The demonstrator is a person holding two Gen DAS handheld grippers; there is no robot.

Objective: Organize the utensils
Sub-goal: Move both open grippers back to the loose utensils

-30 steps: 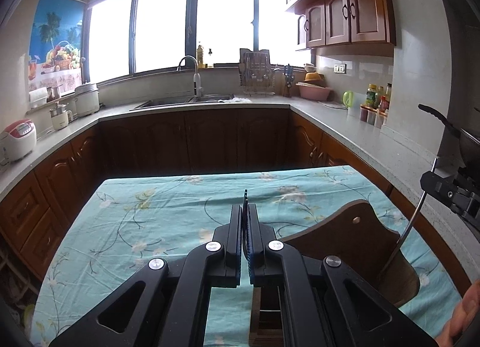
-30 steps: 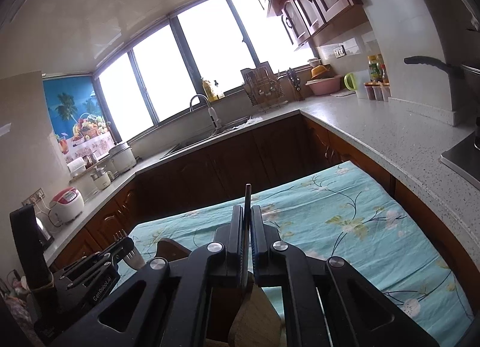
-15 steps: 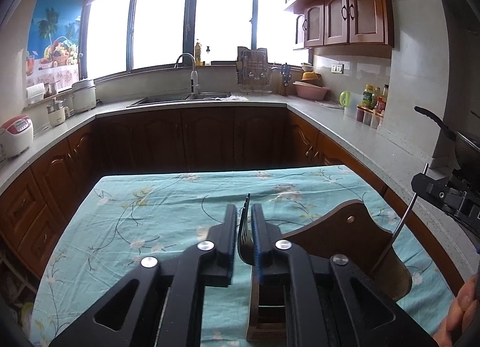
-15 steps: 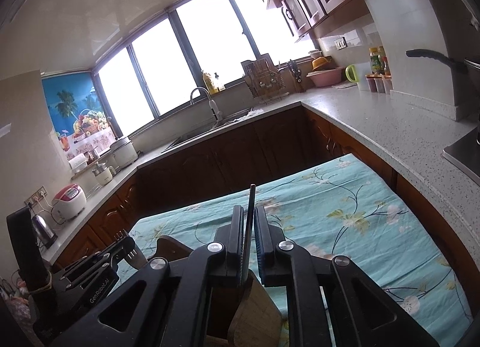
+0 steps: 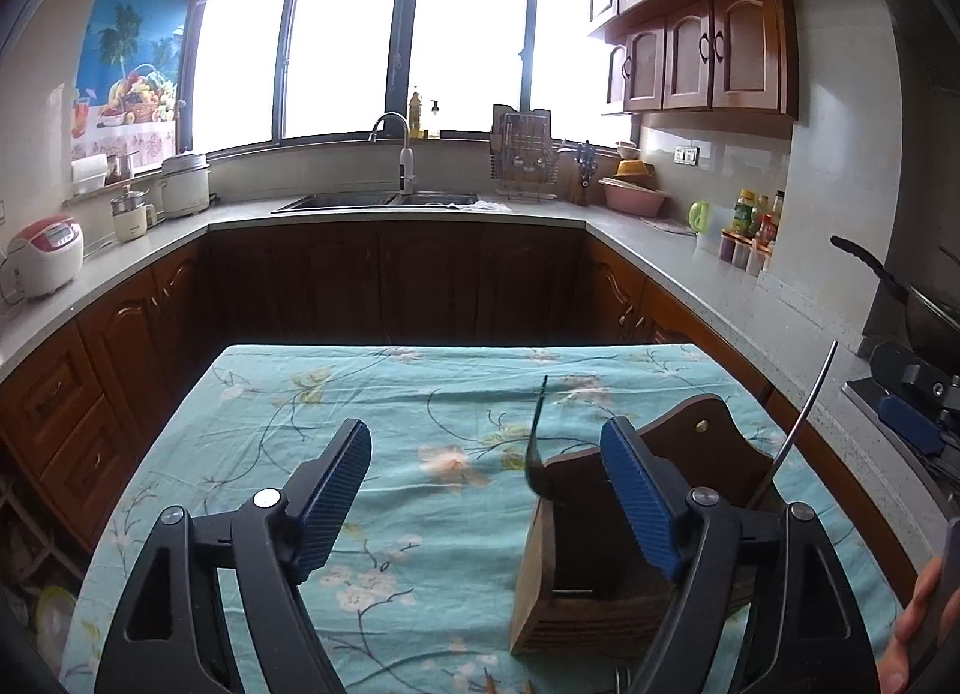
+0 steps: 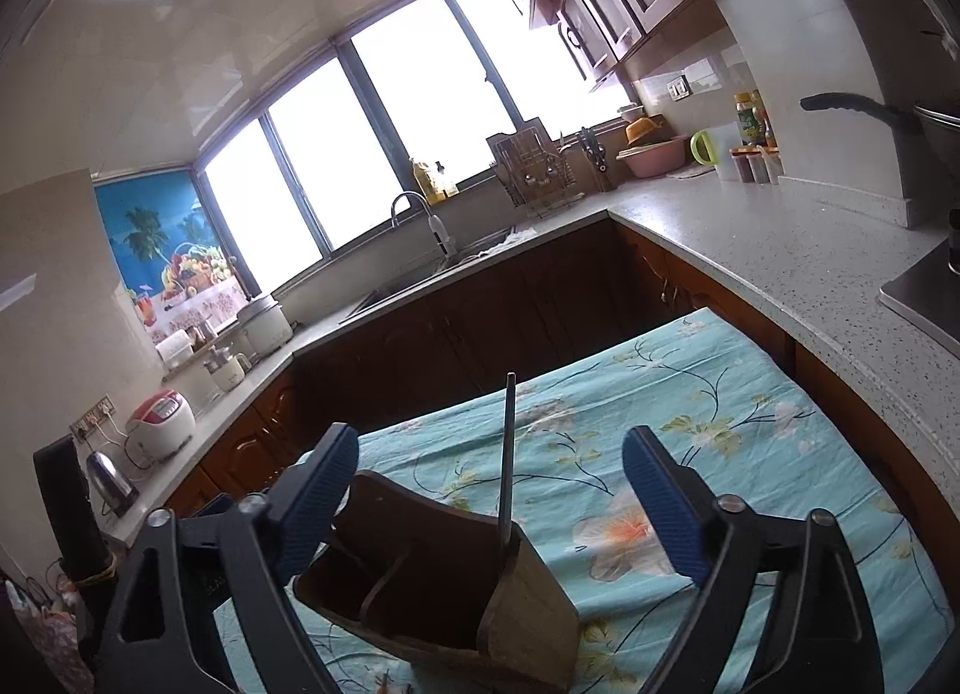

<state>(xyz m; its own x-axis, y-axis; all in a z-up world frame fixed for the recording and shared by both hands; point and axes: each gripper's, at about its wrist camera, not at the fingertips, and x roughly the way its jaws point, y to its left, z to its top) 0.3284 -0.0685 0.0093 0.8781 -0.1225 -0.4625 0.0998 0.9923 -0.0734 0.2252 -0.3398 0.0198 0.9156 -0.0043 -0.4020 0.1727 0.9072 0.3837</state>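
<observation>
Two utensils stand in the wooden holder (image 6: 456,592) on the floral tablecloth (image 5: 372,394): dark fork (image 5: 536,442), metal handle (image 6: 507,454). Left gripper (image 5: 486,490) and right gripper (image 6: 492,490) opening, grasping nothing.

Table under a teal floral cloth (image 5: 372,424), a wooden utensil holder (image 6: 432,592) (compartmented) standing directly on it

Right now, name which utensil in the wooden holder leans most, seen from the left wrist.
The silver handle at the holder's right end; the dark utensil at its left end stands almost upright.
</observation>
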